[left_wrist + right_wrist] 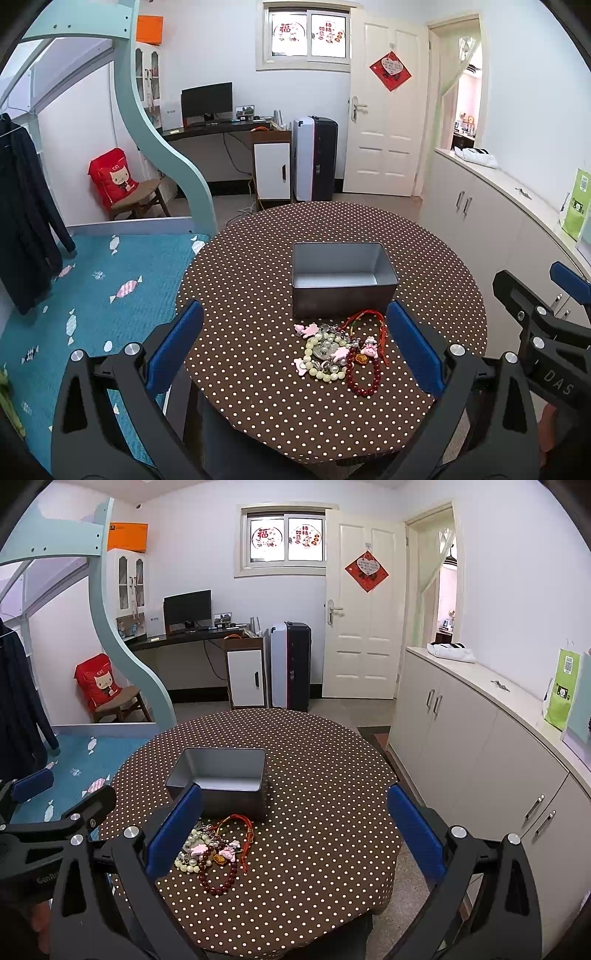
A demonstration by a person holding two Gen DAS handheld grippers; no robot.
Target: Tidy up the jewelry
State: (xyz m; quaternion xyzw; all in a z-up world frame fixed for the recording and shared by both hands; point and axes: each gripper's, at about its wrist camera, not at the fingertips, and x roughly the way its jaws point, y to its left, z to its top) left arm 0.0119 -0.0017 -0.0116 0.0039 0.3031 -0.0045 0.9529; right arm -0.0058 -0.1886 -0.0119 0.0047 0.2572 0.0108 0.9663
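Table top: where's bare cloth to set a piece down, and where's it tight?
Free: the table right of the tin and jewelry pile, out to the rim; also behind the tin, and left of the pile in the left wrist view. Crowded: the pile sits tight against the tin's near wall.

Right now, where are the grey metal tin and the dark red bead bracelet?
grey metal tin (341,301): left wrist view, front wall.
dark red bead bracelet (220,881): right wrist view, loop's near beads.
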